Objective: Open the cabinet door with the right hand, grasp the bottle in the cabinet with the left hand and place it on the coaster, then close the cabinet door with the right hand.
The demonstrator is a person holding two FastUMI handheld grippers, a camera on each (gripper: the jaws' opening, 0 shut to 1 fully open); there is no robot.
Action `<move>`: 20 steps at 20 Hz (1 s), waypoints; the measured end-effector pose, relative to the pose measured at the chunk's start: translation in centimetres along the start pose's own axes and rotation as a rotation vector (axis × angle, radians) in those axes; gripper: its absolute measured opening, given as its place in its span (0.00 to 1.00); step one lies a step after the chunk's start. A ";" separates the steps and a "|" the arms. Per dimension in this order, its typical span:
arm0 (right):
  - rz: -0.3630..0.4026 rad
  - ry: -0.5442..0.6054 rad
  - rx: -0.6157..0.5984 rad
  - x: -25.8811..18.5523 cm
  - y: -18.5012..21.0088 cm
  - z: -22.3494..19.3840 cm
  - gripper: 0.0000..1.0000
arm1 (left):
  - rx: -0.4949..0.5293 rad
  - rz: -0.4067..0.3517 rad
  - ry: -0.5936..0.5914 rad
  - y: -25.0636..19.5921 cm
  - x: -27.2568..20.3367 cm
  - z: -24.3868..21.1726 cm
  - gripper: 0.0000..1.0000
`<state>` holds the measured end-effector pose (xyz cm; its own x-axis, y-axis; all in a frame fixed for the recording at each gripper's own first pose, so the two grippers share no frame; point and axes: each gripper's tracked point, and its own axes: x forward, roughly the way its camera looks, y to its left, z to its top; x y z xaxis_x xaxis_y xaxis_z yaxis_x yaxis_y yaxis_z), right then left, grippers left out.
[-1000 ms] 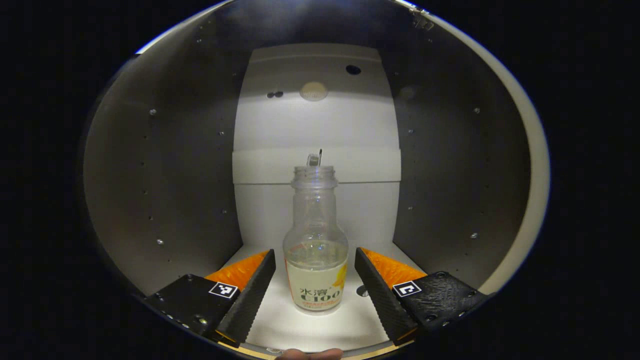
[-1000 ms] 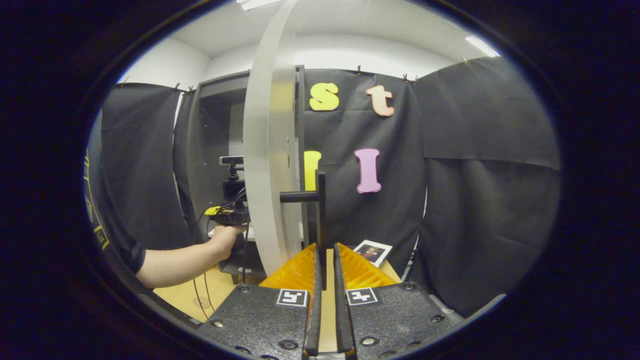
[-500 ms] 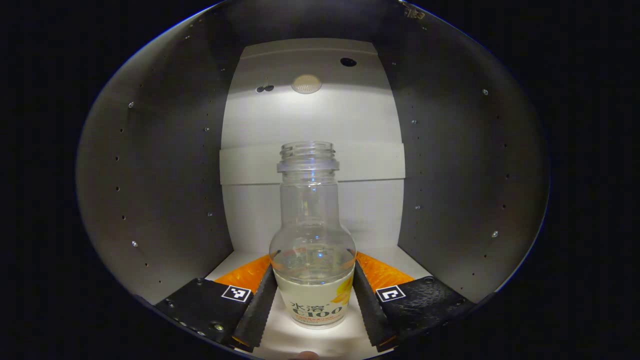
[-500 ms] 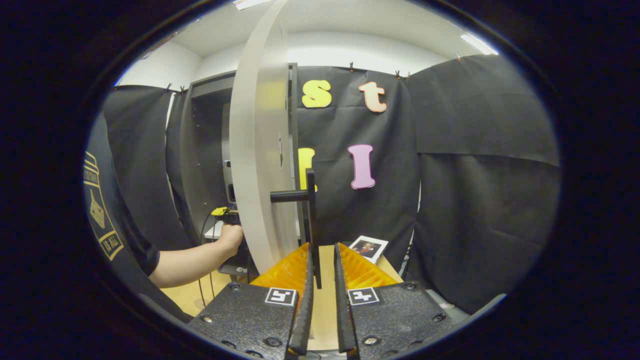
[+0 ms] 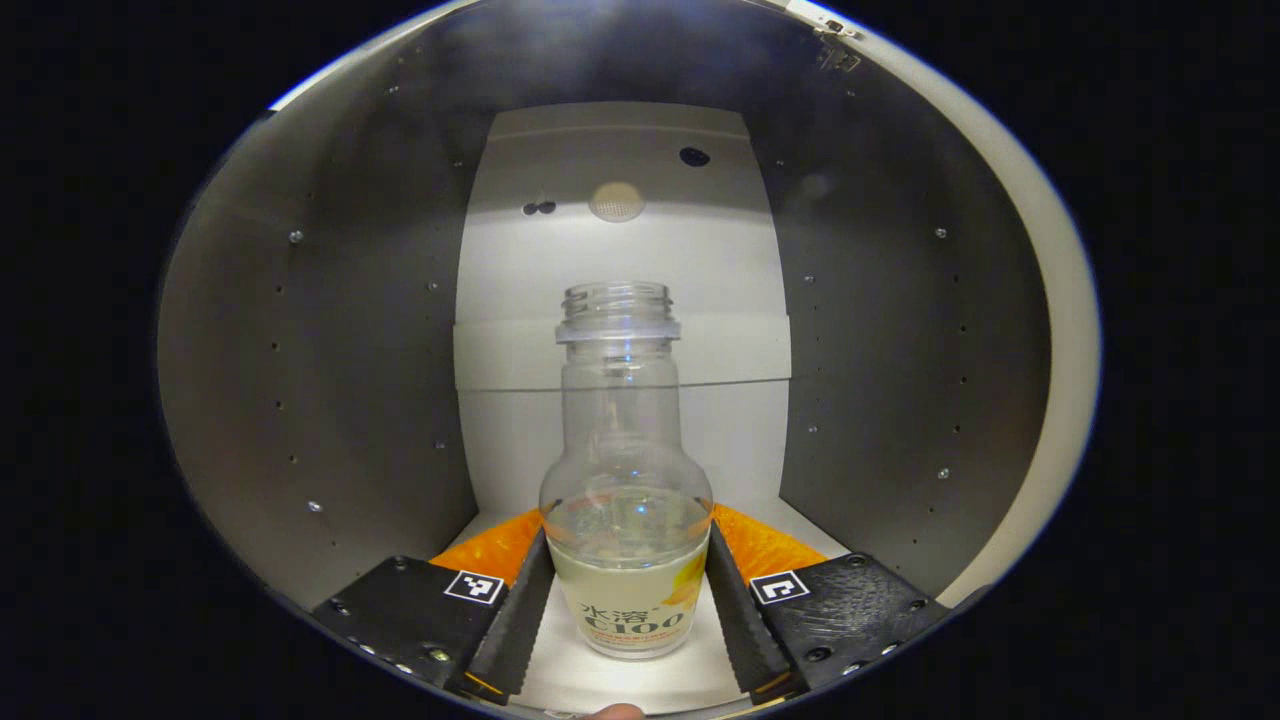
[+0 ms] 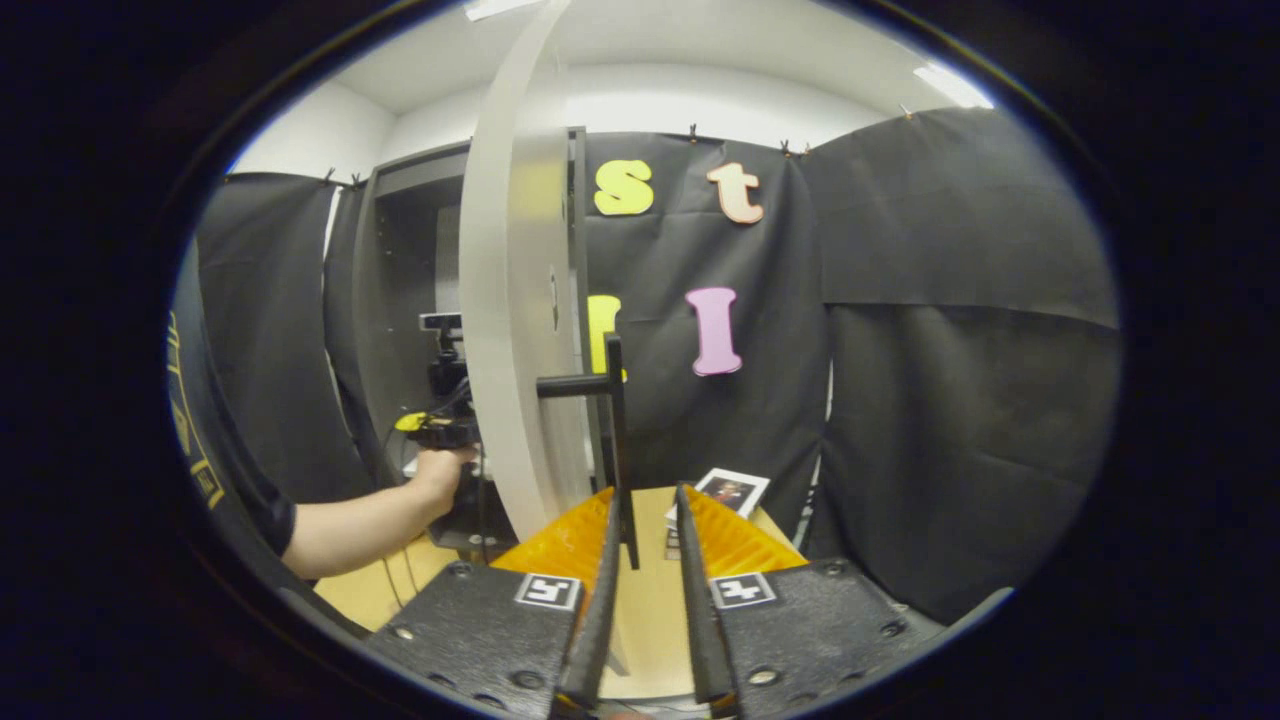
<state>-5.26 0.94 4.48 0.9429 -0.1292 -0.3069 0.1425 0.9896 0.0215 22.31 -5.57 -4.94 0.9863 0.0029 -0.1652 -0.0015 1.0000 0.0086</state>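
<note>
A clear uncapped bottle (image 5: 625, 480) with a pale label stands upright inside the grey cabinet (image 5: 330, 350). My left gripper (image 5: 628, 532) is shut on its lower body, one finger pressing each side. In the right gripper view the white cabinet door (image 6: 510, 300) stands open, edge on to me. Its black handle (image 6: 612, 420) hangs between the fingers of my right gripper (image 6: 646, 492), close to the left finger, and the jaws are spread apart. A white square card with a dark picture (image 6: 735, 492) lies on the wooden table (image 6: 650, 600).
A person's bare forearm (image 6: 370, 520) reaches into the cabinet opening (image 6: 400, 260), the hand holding the other gripper. Black cloth walls close the booth behind and to the right. The cabinet's side walls stand close on both sides of the bottle.
My left gripper moved in and shut on the bottle, then drew back slightly with it. My right gripper's fingers spread apart around the handle.
</note>
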 end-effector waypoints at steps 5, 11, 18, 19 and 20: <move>0.062 0.061 0.083 -2.0 0.3 -2.6 0.63 | 0.021 -0.002 -0.012 1.0 -3.9 0.5 0.75; 0.163 0.055 0.049 -3.6 2.1 -4.2 0.96 | 0.044 0.001 -0.046 2.4 -9.2 2.2 0.74; 0.243 0.130 0.043 -4.7 2.4 -6.9 1.00 | 0.090 0.031 -0.079 5.5 -16.6 2.3 0.64; 0.248 0.140 0.035 -4.7 2.2 -7.4 0.96 | 0.099 0.042 -0.080 5.8 -17.4 2.2 0.64; 0.258 0.151 0.026 -4.9 2.2 -7.9 1.00 | 0.105 0.054 -0.074 6.3 -18.2 1.7 0.84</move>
<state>-11.89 4.27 -1.45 0.8940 0.1392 -0.4258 -0.0865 0.9863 0.1408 4.67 0.70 -0.18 0.9947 0.0523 -0.0889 -0.0415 0.9920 0.1193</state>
